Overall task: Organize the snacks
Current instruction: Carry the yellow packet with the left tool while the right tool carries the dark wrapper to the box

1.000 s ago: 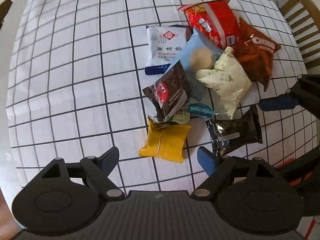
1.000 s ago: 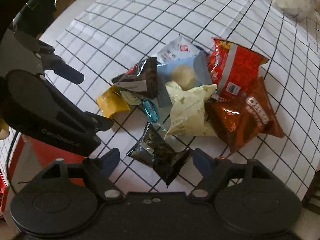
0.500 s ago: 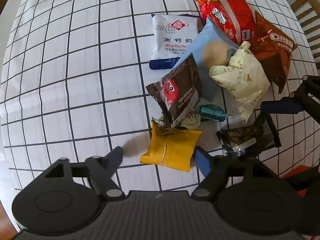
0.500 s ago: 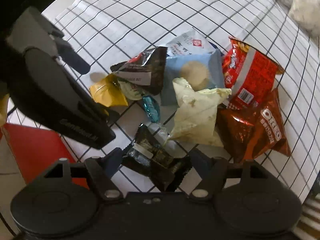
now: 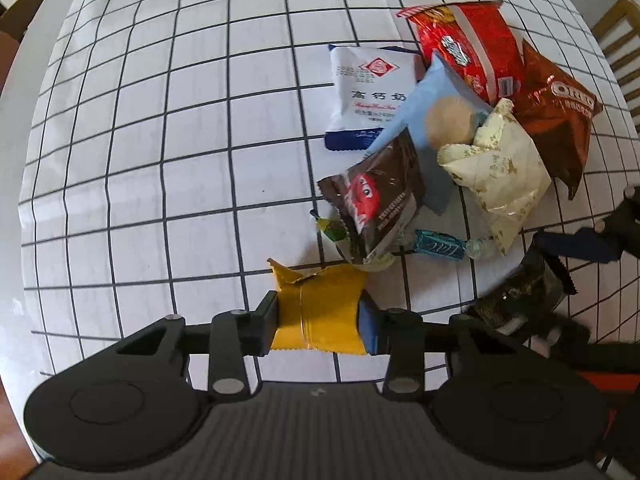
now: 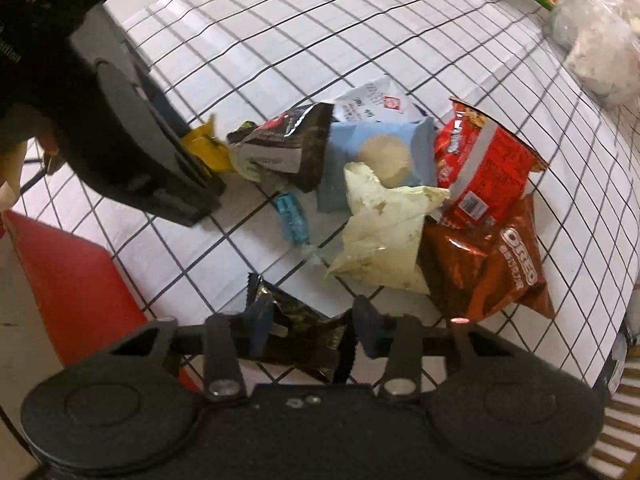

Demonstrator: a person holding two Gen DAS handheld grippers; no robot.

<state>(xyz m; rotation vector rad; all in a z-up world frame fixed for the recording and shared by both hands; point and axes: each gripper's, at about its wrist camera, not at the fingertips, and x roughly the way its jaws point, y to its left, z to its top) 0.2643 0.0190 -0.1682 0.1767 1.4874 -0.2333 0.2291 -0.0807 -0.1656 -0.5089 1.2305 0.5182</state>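
The left gripper [image 5: 318, 322] pinches a small yellow foil snack packet [image 5: 320, 308] across its width at the pile's 7 o'clock edge on the gridded white surface [image 5: 160, 160]. It looks light, crinkly and slippery; a mid-body hold suits it. The right gripper [image 6: 312, 328] has its fingers closed around a dark crumpled foil packet [image 6: 304, 336], equally soft, at the pile's 5 o'clock.

A white tablecloth [image 5: 160, 160] with a black grid covers the table; wooden chairs [image 5: 616, 36] stand far right (only partly visible).
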